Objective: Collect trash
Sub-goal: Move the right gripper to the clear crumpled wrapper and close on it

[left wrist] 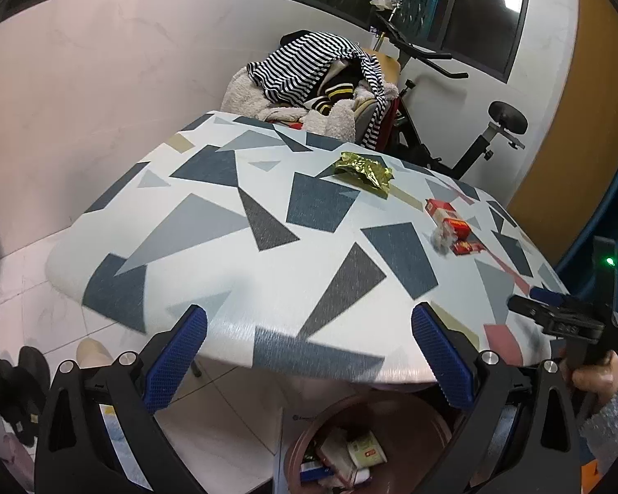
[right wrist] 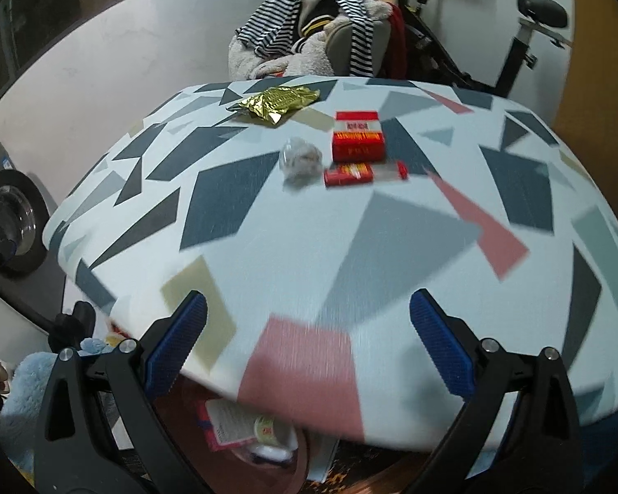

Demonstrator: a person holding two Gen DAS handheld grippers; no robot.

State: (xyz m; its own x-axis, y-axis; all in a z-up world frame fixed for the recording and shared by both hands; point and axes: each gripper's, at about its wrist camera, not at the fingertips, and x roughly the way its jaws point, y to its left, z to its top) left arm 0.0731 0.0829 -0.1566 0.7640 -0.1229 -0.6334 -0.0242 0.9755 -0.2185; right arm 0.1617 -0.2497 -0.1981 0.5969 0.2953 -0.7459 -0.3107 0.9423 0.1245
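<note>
On the patterned table (left wrist: 268, 271) (right wrist: 309, 255) lie a crumpled gold wrapper (left wrist: 364, 171) (right wrist: 278, 103), a red box (left wrist: 447, 216) (right wrist: 357, 136), a small red packet (left wrist: 467, 248) (right wrist: 350, 175) and a clear crumpled wrapper (left wrist: 443, 238) (right wrist: 300, 159). A brown trash bin (left wrist: 305, 453) (right wrist: 298, 469) holding trash stands under the table's near edge. My left gripper (left wrist: 309, 354) is open and empty at the near edge, above the bin. My right gripper (right wrist: 307, 343) is open and empty over the near edge; it also shows in the left wrist view (left wrist: 556, 313).
A chair piled with striped and fleece clothes (left wrist: 321, 82) (right wrist: 309, 37) stands behind the table. An exercise bike (left wrist: 465, 131) (right wrist: 515, 49) is at the back right. A washing machine (right wrist: 8, 214) is at left. Black slippers (left wrist: 16, 387) lie on the floor.
</note>
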